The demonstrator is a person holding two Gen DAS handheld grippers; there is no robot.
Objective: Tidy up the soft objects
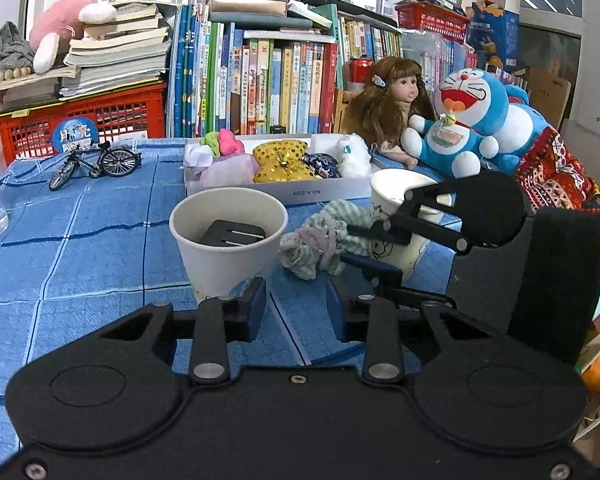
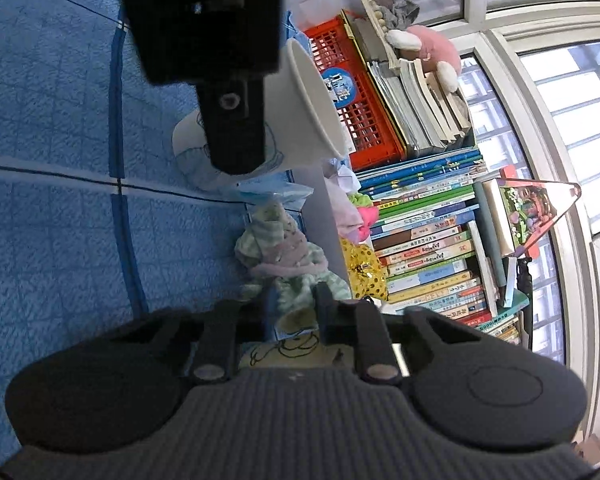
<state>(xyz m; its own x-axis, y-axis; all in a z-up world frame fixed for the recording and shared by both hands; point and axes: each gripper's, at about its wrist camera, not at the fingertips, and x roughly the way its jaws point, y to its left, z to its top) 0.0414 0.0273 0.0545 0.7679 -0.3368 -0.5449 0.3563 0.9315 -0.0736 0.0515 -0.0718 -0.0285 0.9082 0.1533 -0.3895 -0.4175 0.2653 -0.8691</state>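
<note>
On the blue quilted cloth (image 1: pixel 80 248), the left gripper (image 1: pixel 300 300) clamps the near wall of a white paper cup (image 1: pixel 228 240), upright, mouth up. Right of it, mid-cloth before the white tray (image 1: pixel 276 194), lies a green-striped scrunchie bundle (image 1: pixel 320 240), long axis crosswise. The right gripper (image 1: pixel 364 246), rolled sideways, is closed on its right end, beside another cup (image 1: pixel 396 196).

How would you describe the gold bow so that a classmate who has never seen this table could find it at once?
Start at the blue quilted cloth covering the table and find the shallow white tray in front of the row of books. The gold bow lies in the middle of that tray, between pink fabric and a dark patterned piece. It alone is covered in shiny yellow sequins.
</note>
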